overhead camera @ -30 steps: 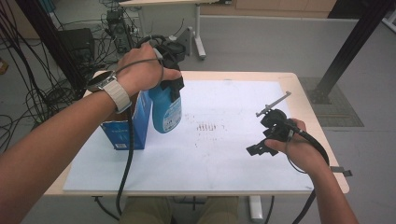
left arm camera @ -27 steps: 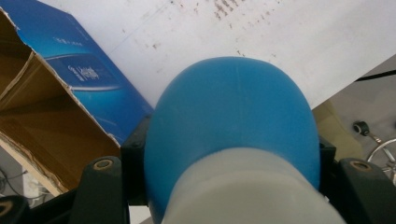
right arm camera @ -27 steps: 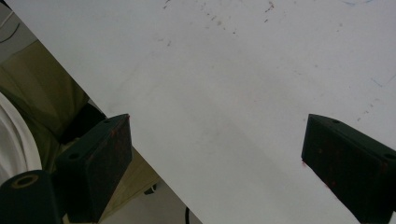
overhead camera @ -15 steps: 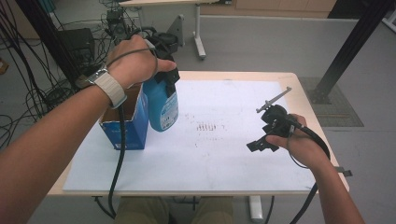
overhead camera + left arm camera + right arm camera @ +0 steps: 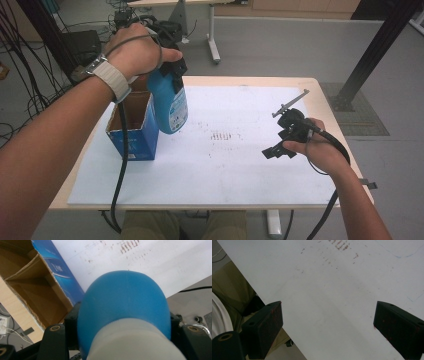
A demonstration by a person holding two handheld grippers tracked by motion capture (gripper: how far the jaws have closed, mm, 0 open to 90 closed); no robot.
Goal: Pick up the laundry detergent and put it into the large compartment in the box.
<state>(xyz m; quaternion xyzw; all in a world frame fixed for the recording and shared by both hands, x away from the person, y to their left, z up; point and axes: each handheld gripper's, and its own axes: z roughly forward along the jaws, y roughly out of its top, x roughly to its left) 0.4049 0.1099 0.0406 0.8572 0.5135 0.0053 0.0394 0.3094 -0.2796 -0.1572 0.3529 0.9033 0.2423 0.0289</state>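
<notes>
blue bottle's (image 5: 125,310) base hidden behind its own shoulder, cardboard box (image 5: 27,290) cut off at frame edge, small sheet marks (image 5: 223,135) illegible

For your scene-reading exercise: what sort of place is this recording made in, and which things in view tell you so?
Probably a lab or workshop set up for recording. A plain table under a white sheet stands on grey floor, loose cables lie at the left, and a black frame post rises at the right.

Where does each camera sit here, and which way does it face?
High view: above the person's side, looking forward and down on the table; both forearms, left gripper, right gripper.
Left gripper view: on that gripper, looking down the blue bottle its fingers clamp, beside the open box.
Right gripper view: looking between open fingers at the white sheet.
Shared: sheet's brown specks.
</notes>
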